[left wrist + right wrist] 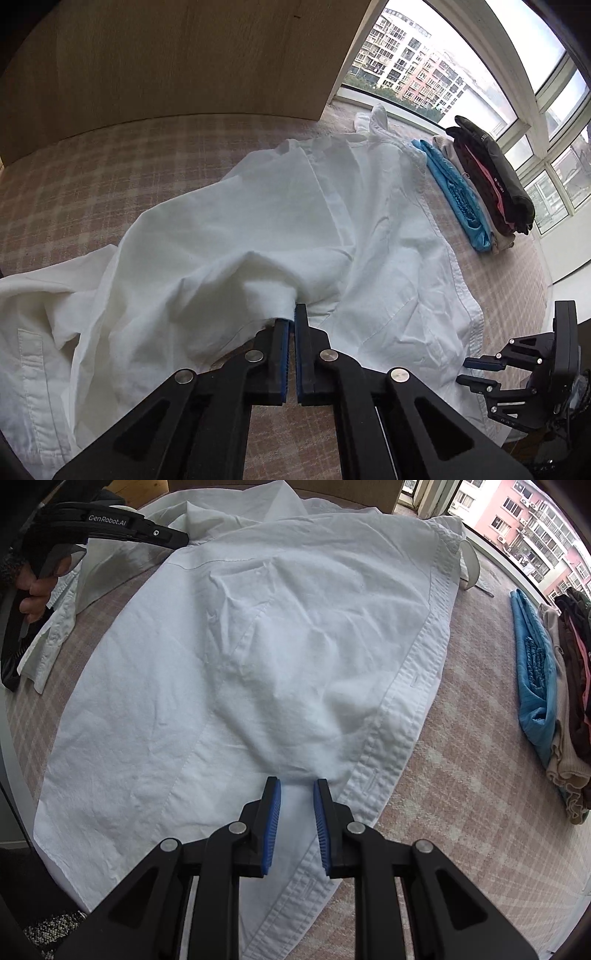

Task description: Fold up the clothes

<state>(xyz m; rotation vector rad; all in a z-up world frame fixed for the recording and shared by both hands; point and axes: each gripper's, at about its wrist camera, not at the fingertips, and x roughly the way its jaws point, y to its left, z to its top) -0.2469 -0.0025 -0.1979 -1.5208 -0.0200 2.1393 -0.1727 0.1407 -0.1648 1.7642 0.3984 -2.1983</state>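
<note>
A white button-up shirt (295,221) (258,646) lies spread and wrinkled on a pink checked bedcover (110,177). My left gripper (291,314) is shut on a raised bunch of the shirt's cloth, which tents up to its fingertips. In the right wrist view the left gripper (177,539) shows at the top left, held by a person's hand (37,587). My right gripper (297,786) (463,371) points down over the shirt's lower front, just left of the button placket (399,709). Its blue pads (273,823) stand a little apart and I see nothing pinched between them.
A stack of folded clothes (487,184) (554,686), blue, beige, brown and black, sits on the bedcover (461,775) right of the shirt. A wooden panel (166,55) rises behind the bed. A large window (424,66) runs along the far right side.
</note>
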